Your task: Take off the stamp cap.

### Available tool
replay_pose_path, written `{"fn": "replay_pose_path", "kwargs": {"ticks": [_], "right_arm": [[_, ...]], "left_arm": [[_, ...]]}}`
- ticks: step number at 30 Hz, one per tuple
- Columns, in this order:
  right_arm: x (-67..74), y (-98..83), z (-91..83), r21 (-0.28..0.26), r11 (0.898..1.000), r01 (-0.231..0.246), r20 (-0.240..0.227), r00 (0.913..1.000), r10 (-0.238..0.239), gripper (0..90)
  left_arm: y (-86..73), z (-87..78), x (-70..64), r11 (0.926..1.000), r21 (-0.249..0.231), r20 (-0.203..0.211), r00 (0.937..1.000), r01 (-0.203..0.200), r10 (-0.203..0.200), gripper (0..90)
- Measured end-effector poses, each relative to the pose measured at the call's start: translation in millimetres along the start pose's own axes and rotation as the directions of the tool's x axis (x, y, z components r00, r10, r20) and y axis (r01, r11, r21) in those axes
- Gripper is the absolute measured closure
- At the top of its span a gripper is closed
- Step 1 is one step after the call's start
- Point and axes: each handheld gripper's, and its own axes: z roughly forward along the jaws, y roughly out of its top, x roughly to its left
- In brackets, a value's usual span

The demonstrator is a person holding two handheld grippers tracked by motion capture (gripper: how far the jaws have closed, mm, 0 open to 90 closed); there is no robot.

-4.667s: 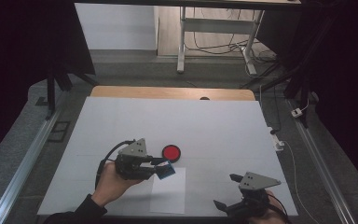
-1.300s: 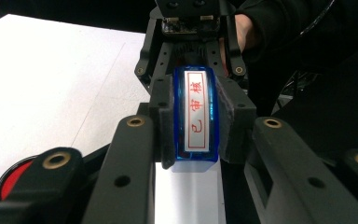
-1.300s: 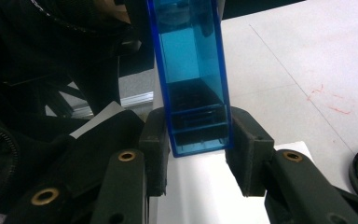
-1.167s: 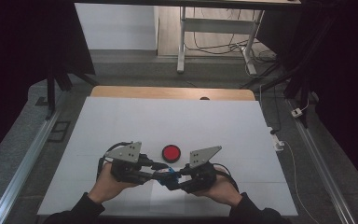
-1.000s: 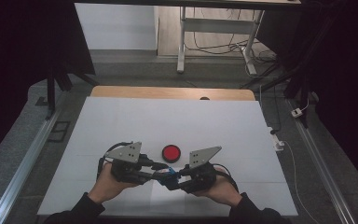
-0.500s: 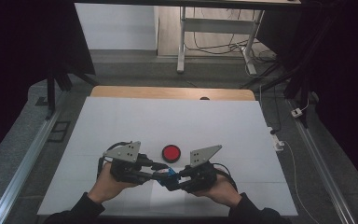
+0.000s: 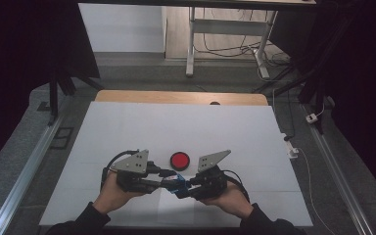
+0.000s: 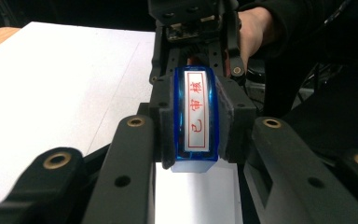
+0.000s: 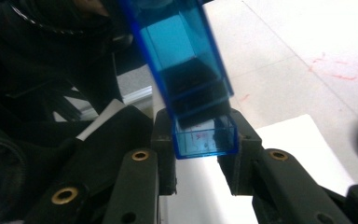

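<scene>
A clear blue stamp [image 7: 176, 183] with a white label in red characters [image 8: 196, 93] hangs just above the table between both grippers. My left gripper [image 7: 165, 181] is shut on it from the left, its pads [image 8: 164, 126] pressing the blue sides. From the right, my right gripper [image 7: 185, 188] is shut on the stamp's other end [image 9: 205, 137], while the blue body [image 9: 179, 51] runs up and away from its jaws. A round red ink pad [image 7: 179, 160] lies just beyond the grippers.
A white sheet of paper [image 7: 176, 211] lies under the grippers near the front edge. The white table top [image 7: 176, 127] stretches back to a wooden strip [image 7: 176, 97]. Metal rails [image 7: 29, 166] run along both sides.
Since the earliest frame the right gripper has come from the front right corner to the stamp in the left gripper and closed on it. Over the last second nothing has moved.
</scene>
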Motion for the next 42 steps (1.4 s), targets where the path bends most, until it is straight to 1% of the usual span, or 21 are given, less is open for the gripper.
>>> {"fn": "replay_pose_path", "kwargs": {"ticks": [3,5,6,8,11,12,16,18,22,24,26,29,30,31,32,34,36,38,40,41,42], "right_arm": [[1.1,-0.4,-1.5,0.000,1.000,0.029,0.025,0.9993,-0.029,68.7],[2.6,-1.0,-1.5,0.010,0.998,0.054,0.050,0.9973,-0.054,68.6],[3.2,-1.4,-1.6,0.019,0.998,0.064,0.054,0.9965,-0.065,68.6],[5.2,-2.3,-1.2,0.022,0.996,0.084,0.071,0.9938,-0.085,68.5],[8.7,-2.7,-2.6,0.038,0.993,0.109,0.113,0.9872,-0.112,68.5],[9.3,-3.1,-3.3,0.036,0.993,0.115,0.117,0.9861,-0.119,68.5],[12.1,-5.4,-6.6,0.034,0.993,0.110,0.146,0.9827,-0.114,68.5],[12.6,-6.3,-9.4,0.023,0.994,0.104,0.163,0.9809,-0.106,68.5],[14.5,-9.1,-17.8,0.010,0.997,0.071,0.194,0.9784,-0.072,68.4],[15.2,-11.3,-22.3,0.008,0.997,0.074,0.209,0.9750,-0.074,68.4],[17.1,-13.2,-26.6,0.010,0.997,0.082,0.236,0.9684,-0.082,68.4],[22.1,-15.3,-34.5,-0.006,0.995,0.100,0.263,0.9601,-0.095,68.4],[24.1,-15.9,-37.5,-0.008,0.994,0.110,0.277,0.9553,-0.104,68.4],[26.5,-17.1,-40.2,-0.019,0.992,0.122,0.291,0.9501,-0.112,68.3],[28.5,-18.4,-42.9,-0.030,0.991,0.129,0.297,0.9480,-0.114,68.4],[30.8,-20.4,-48.0,-0.039,0.992,0.120,0.298,0.9491,-0.103,68.4],[32.7,-23.0,-52.4,-0.043,0.993,0.112,0.313,0.9451,-0.093,68.4],[33.6,-25.2,-57.0,-0.046,0.994,0.097,0.332,0.9401,-0.077,68.3],[33.7,-27.1,-61.5,-0.050,0.995,0.084,0.357,0.9322,-0.061,68.3],[33.9,-28.1,-63.3,-0.051,0.995,0.082,0.376,0.9249,-0.057,68.4],[34.1,-29.2,-65.5,-0.052,0.996,0.078,0.388,0.9201,-0.051,68.4]], "left_arm": [[-0.2,-1.7,1.1,0.9999,-0.006,-0.001,0.9999,0.013,-0.013,70.2],[-0.3,-1.9,1.5,0.9997,-0.003,-0.006,0.9997,0.023,-0.023,70.2],[-0.5,-1.9,1.8,0.9996,-0.003,-0.006,0.9996,0.028,-0.028,70.2],[-0.6,-1.9,2.0,0.9994,-0.002,-0.012,0.9994,0.033,-0.033,70.2],[-0.9,-2.8,2.7,0.9990,-0.003,-0.026,0.9986,0.046,-0.046,70.2],[-1.1,-3.4,3.2,0.9986,-0.004,-0.028,0.9982,0.053,-0.053,70.2],[-2.4,-5.3,4.5,0.9978,-0.006,-0.041,0.9970,0.066,-0.066,70.1],[-2.8,-5.7,4.8,0.9976,-0.004,-0.048,0.9964,0.070,-0.070,70.1],[-3.4,-5.6,5.2,0.9971,0.000,-0.061,0.9952,0.076,-0.076,70.1],[-3.7,-5.6,5.5,0.9968,0.005,-0.066,0.9946,0.080,-0.079,70.1],[-4.1,-5.5,5.8,0.9966,0.008,-0.070,0.9943,0.082,-0.081,70.1],[-4.6,-5.0,5.9,0.9961,0.012,-0.070,0.9939,0.087,-0.086,70.0],[-4.8,-4.5,5.9,0.9958,0.013,-0.071,0.9934,0.091,-0.090,70.0],[-5.0,-4.2,6.1,0.9953,0.016,-0.071,0.9930,0.096,-0.095,70.0],[-5.2,-3.7,6.4,0.9946,0.019,-0.071,0.9925,0.102,-0.100,70.0],[-5.8,-3.0,6.5,0.9938,0.022,-0.075,0.9914,0.109,-0.107,70.0],[-6.0,-2.5,6.7,0.9931,0.025,-0.082,0.9903,0.115,-0.112,70.0],[-6.0,-2.1,7.8,0.9900,0.029,-0.087,0.9870,0.138,-0.135,70.0],[-6.2,-2.3,8.7,0.9870,0.027,-0.089,0.9838,0.159,-0.156,70.0],[-6.4,-2.6,9.2,0.9861,0.026,-0.091,0.9827,0.164,-0.161,70.0],[-6.4,-2.9,9.6,0.9852,0.026,-0.095,0.9814,0.170,-0.166,70.0]]}}
